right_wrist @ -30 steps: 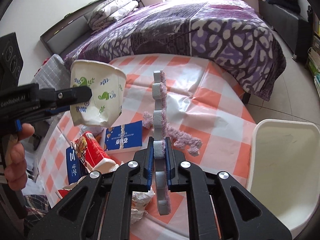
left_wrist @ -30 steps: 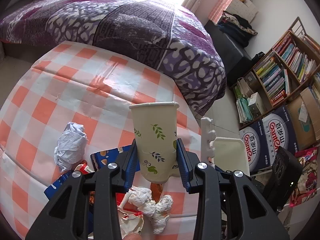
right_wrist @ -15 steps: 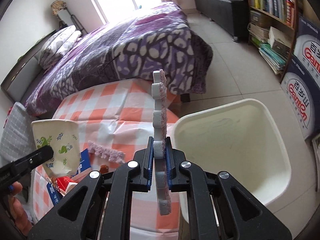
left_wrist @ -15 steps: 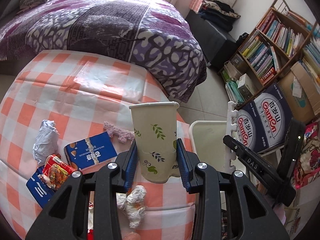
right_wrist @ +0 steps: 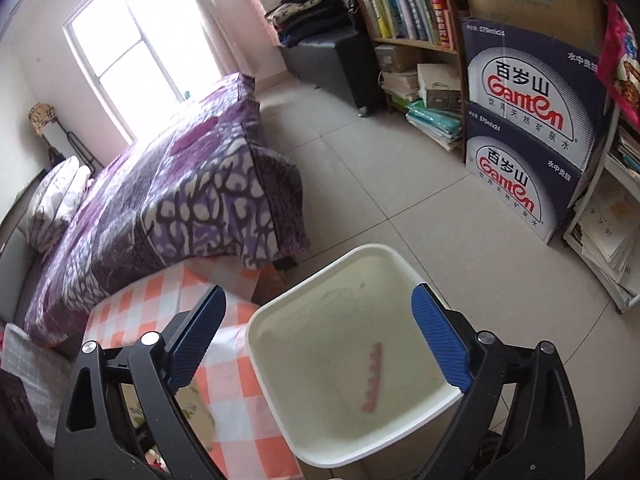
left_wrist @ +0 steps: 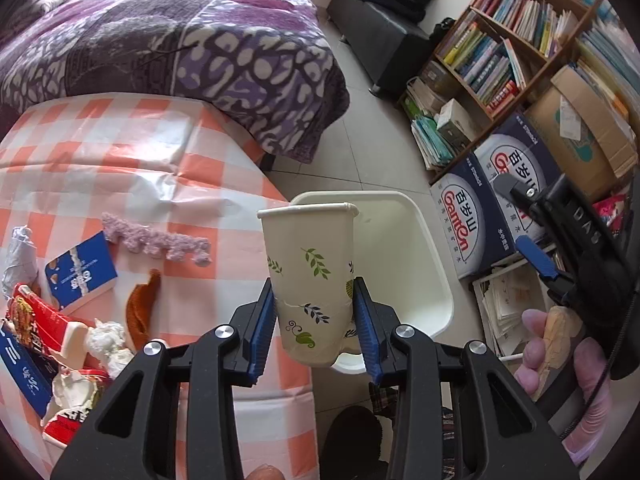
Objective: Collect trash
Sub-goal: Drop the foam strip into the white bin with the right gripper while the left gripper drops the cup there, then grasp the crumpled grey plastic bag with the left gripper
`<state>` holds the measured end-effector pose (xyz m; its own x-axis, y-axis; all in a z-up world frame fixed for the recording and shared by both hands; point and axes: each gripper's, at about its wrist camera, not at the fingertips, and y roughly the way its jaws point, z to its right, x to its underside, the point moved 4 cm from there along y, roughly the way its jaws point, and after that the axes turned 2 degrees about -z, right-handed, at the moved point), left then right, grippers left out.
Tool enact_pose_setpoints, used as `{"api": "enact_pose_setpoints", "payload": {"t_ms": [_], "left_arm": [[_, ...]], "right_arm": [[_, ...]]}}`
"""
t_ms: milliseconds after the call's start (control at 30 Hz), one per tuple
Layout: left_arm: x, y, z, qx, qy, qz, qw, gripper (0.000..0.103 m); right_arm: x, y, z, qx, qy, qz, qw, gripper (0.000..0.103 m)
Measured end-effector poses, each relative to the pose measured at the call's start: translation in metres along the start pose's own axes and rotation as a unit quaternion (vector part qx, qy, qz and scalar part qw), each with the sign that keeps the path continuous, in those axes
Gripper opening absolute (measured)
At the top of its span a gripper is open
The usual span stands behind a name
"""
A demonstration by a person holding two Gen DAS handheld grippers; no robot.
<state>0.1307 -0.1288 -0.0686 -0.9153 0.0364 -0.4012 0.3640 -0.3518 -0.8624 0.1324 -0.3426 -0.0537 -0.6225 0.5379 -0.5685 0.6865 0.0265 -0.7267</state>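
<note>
Our left gripper (left_wrist: pixel 316 320) clamps a white paper cup printed with green leaves (left_wrist: pixel 311 280) between its blue pads, pressing its lower half; the cup stands upright, mouth away from us, above the near right edge of the round table covered in an orange-and-white checked cloth (left_wrist: pixel 120 152). Just beyond the cup, on the tiled floor beside the table, stands the white plastic square bin (left_wrist: pixel 420 256).

Our right gripper (right_wrist: pixel 320 332) hangs over that bin (right_wrist: pixel 272 344) with its fingers spread wide and nothing between them. A pink notched strip (right_wrist: pixel 374 376) lies on the bin's bottom.

On the cloth to the left of the cup we see a fuzzy pink strip (left_wrist: pixel 156 238), a blue booklet with white print (left_wrist: pixel 80 272), a curled brown peel (left_wrist: pixel 140 308), a crumpled grey paper ball (left_wrist: pixel 18 256), a red snack wrapper (left_wrist: pixel 36 320) and white tissue wads (left_wrist: pixel 108 340), all bunched near the left edge.

Farther away stands a bed under a purple patterned blanket (left_wrist: pixel 168 40). On the right are a wooden bookshelf (left_wrist: pixel 500 40) and dark blue cartons (left_wrist: pixel 500 200).
</note>
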Motion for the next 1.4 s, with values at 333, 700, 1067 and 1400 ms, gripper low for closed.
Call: {"api": "enact_pose_setpoints", "payload": {"t_ms": [333, 700, 1067, 1400], "left_arm": [[0.002, 0.034, 0.06, 0.032, 0.014, -0.035, 0.9988, 0.04], [0.005, 0.022, 0.008, -0.056, 0.031, -0.028, 0.9976, 0.065], [0.0, -0.015, -0.136, -0.196, -0.008, -0.04, 0.9797, 0.066], [0.001, -0.028, -0.273, -0.252, -0.091, -0.099, 0.9585, 0.066]], "right_arm": [[-0.028, -0.035, 0.044, -0.009, 0.078, 0.071, 0.994, 0.096], [-0.024, -0.035, 0.026, -0.036, 0.06, 0.08, 0.994, 0.096], [0.024, 0.003, -0.056, -0.041, -0.056, 0.004, 0.998, 0.096], [0.1, 0.044, -0.162, -0.126, -0.201, -0.117, 0.964, 0.096]]}}
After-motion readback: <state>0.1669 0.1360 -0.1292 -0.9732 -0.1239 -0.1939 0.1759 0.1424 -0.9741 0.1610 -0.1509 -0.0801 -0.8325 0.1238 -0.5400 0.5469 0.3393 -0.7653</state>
